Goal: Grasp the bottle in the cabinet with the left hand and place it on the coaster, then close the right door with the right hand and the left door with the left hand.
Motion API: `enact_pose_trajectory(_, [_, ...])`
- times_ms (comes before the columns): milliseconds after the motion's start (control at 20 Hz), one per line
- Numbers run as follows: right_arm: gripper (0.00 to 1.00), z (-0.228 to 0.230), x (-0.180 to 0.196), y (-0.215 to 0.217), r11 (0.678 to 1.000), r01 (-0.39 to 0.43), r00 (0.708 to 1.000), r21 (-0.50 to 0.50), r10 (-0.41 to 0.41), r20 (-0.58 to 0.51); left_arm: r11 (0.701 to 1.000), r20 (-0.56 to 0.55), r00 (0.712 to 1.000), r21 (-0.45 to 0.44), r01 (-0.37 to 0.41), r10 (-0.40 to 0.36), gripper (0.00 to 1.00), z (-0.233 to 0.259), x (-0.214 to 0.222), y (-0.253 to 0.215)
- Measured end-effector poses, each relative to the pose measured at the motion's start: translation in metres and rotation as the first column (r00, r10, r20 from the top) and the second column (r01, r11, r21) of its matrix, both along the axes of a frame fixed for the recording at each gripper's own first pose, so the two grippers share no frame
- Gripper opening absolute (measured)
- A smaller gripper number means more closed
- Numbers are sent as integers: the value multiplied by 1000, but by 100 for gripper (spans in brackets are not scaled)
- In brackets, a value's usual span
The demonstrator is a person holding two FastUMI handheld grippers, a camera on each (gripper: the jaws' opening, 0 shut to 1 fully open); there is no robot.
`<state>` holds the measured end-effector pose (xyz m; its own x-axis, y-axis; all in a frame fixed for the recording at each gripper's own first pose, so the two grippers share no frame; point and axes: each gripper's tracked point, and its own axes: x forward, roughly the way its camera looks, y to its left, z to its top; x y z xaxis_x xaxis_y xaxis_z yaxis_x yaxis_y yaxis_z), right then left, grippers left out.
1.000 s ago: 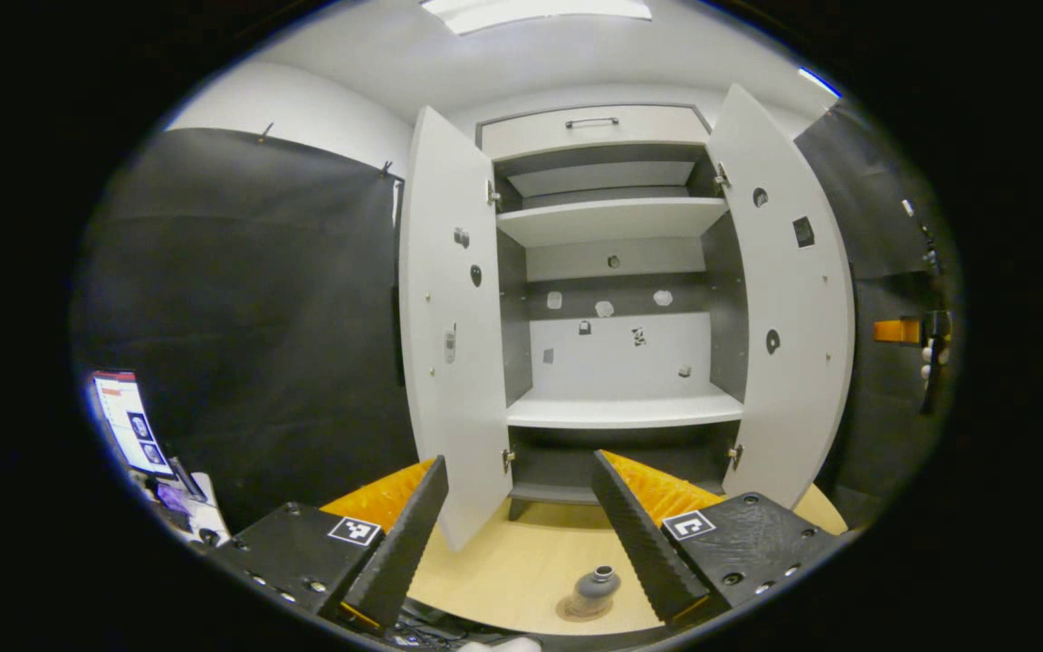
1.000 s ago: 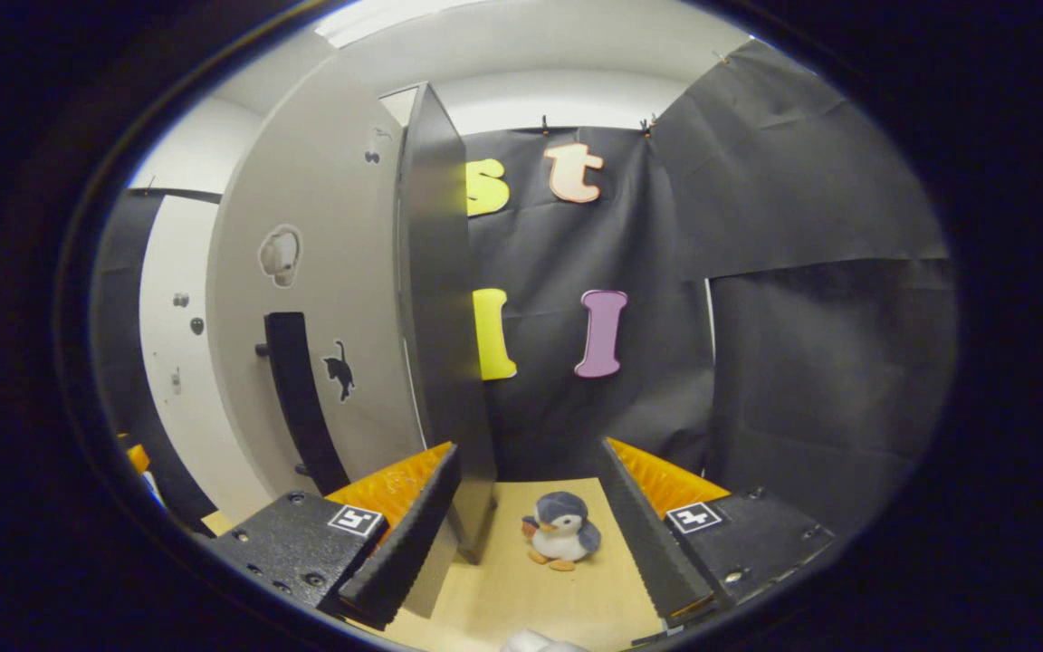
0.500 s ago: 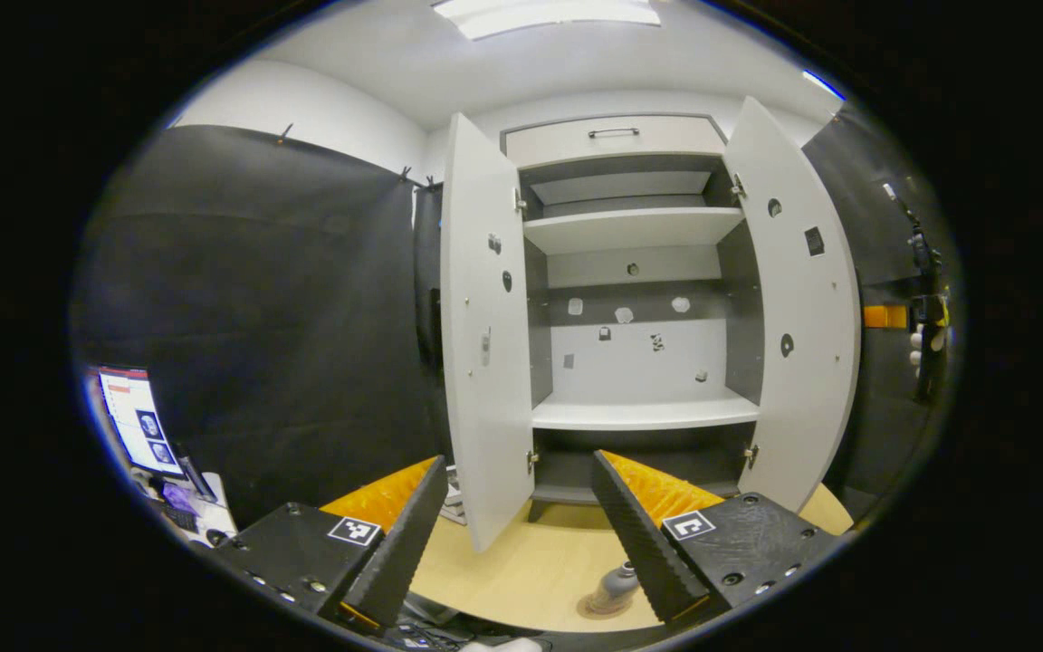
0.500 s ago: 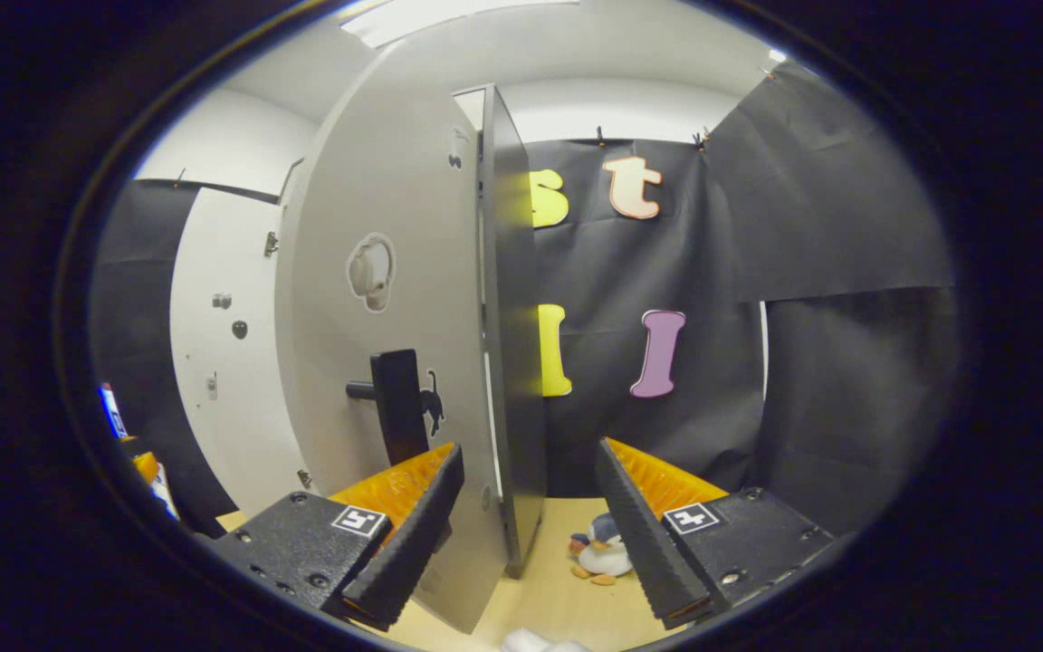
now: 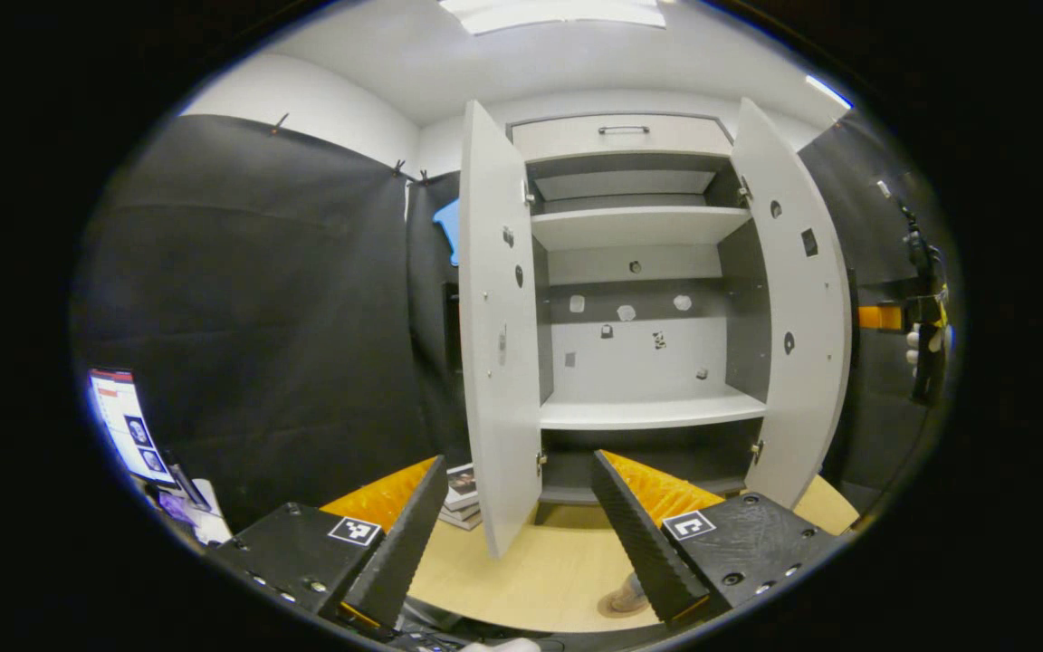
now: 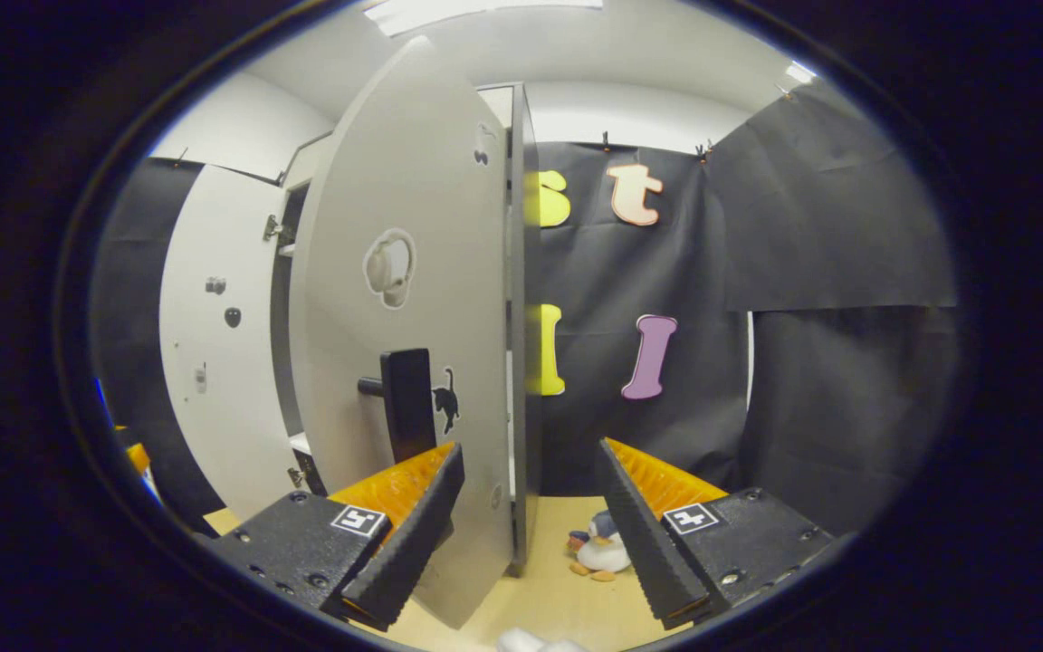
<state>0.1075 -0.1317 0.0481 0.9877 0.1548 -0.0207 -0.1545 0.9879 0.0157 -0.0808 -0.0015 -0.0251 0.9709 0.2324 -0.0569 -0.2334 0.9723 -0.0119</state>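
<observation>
Light wooden bench [image 5: 531, 580] fronts the open cabinet [image 5: 639, 272]. Right claw [image 6: 526, 534], spread, straddles the right door [image 6: 422, 299] edge; left claw [image 5: 517, 534] spread.

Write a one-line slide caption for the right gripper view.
Open right gripper at the free edge of the cabinet's open right door, black handle facing the camera, toy penguin on the table.

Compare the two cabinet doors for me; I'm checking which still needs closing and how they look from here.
In the left gripper view, the left door stands nearly edge-on, while the right door shows more of its inner face. The right gripper view shows the right door's outer face, with a dark handle and a cat sticker; the left door's outer face is hidden. Both are pale grey, both swung open, neither yet closed.
</observation>
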Motion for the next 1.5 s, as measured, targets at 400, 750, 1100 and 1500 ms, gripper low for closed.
enact_pose_trajectory(400, [95,0,4,42,1000,2,1000,13,-2,3,1000,-1,1000,2,-25,25,98,0,-3,38])
enact_pose_trajectory(750, [95,-1,9,69,1000,-17,1000,13,17,7,1000,-2,1000,7,-27,27,98,0,-2,56])
enact_pose_trajectory(1100, [97,-8,1,107,993,-116,993,-1,116,-4,1000,-15,1000,7,-13,13,97,-5,3,63])
enact_pose_trajectory(1500, [96,-18,-7,127,992,-125,992,-28,124,-26,1000,-26,1000,13,1,0,96,-12,10,79])
